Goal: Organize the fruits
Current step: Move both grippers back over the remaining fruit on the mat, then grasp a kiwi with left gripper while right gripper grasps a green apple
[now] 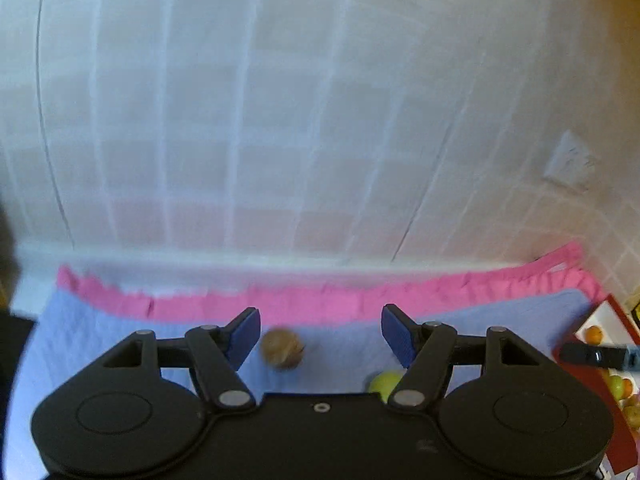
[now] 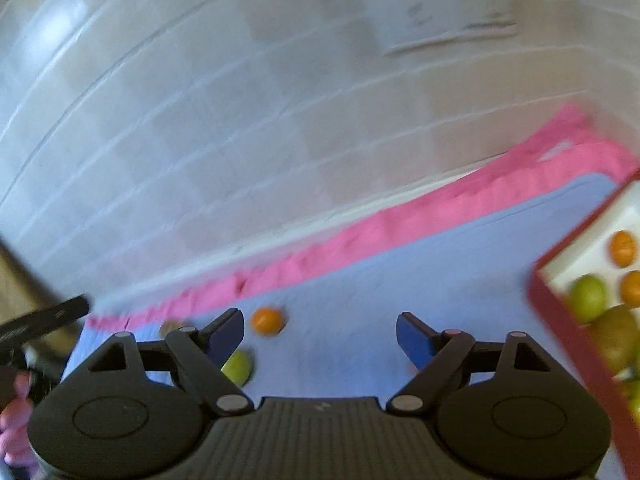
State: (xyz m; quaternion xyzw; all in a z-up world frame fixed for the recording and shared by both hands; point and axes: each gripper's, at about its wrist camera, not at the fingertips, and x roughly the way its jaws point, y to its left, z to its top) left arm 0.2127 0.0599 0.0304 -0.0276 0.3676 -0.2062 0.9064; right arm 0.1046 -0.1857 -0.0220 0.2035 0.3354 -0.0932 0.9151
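- Left wrist view: left gripper (image 1: 320, 334) jaws apart, nothing between the pads. Brown fruit (image 1: 282, 349) lies lower centre on the blue cloth (image 1: 100, 340), just right of the left pad. Green fruit (image 1: 384, 385) lower right, partly hidden by the finger link. Red-rimmed tray (image 1: 612, 312) w/ more fruit at right edge.
- Brown one prob. light, firm, rolls easily; take across its widest part, gentle squeeze.
- Right wrist view: right gripper (image 2: 320, 334) jaws wide, empty. Orange fruit (image 2: 267, 321) centre-left on cloth, green fruit (image 2: 239, 367) below it, half behind left finger. Tray (image 2: 560, 320) at right holds several fruits.
- Round, smooth skins: slip risk; grip at mid-height, not the top.
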